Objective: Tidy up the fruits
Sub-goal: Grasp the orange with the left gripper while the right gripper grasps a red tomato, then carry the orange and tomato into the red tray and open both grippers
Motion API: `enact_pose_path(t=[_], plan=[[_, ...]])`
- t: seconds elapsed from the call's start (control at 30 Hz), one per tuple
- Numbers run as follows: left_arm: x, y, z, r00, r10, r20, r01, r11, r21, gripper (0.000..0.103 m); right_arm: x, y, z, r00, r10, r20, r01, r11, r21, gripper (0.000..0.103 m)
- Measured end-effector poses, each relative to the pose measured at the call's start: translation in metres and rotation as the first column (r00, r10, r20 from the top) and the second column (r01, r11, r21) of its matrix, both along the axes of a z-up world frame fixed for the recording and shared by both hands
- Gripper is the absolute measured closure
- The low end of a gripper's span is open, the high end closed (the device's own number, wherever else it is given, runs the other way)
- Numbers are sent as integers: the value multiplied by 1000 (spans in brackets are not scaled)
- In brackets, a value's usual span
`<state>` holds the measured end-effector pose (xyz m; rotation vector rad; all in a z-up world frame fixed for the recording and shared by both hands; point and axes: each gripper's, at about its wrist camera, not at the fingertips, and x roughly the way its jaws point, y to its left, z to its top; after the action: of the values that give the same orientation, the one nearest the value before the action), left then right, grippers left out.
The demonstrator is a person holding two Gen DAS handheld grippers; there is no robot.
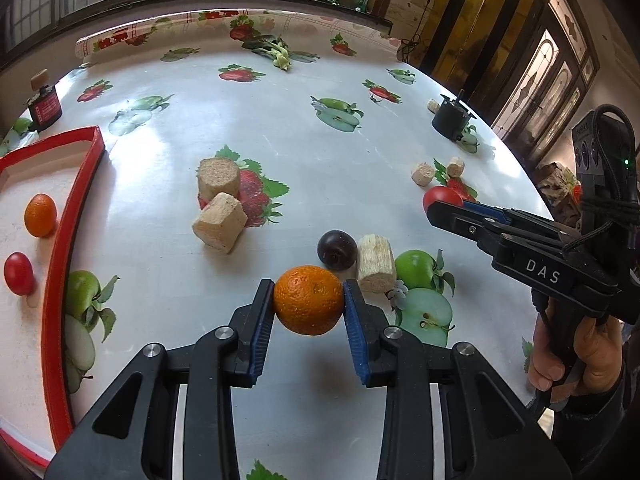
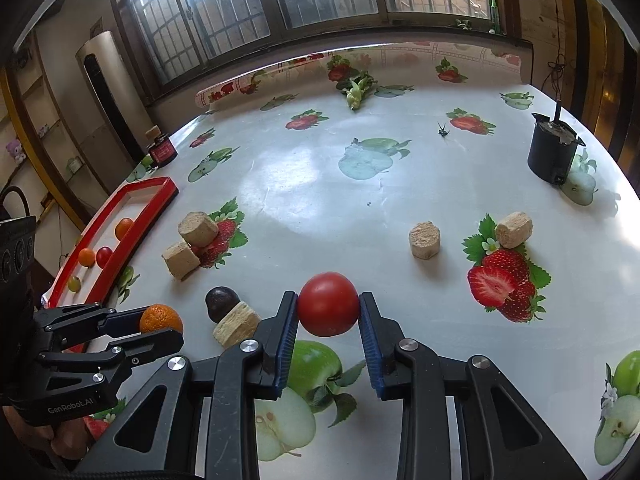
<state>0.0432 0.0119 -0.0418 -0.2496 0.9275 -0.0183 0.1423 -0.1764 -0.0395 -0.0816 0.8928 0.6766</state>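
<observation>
Left gripper [image 1: 308, 300] clamps round, dimpled orange mandarin [image 1: 308, 300]; right gripper [image 2: 328, 305] clamps smooth round red tomato [image 2: 328, 305]; both on fruit-print tablecloth [image 2: 320, 184].

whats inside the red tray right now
In the red tray, the right wrist view shows an orange fruit, a smaller orange one, a red one and a yellowish-green one. Its near end is hidden behind the left gripper.

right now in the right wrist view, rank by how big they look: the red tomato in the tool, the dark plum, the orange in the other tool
1. red tomato, though it is nearest the camera
2. orange, partly hidden
3. dark plum, close to the orange; unsure
</observation>
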Motion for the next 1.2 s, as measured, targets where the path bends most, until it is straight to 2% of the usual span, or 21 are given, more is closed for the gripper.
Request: enact_pose_path(t=[0.43, 1.2], plan=[[-23, 60, 15, 987, 156, 30, -157, 987, 44, 72, -19, 52, 21, 994, 111, 23, -112, 993, 29, 72], [-47, 132, 30, 955, 292, 51, -295, 952, 79, 72, -46, 143, 36, 960, 279, 31, -281, 958, 60, 72]])
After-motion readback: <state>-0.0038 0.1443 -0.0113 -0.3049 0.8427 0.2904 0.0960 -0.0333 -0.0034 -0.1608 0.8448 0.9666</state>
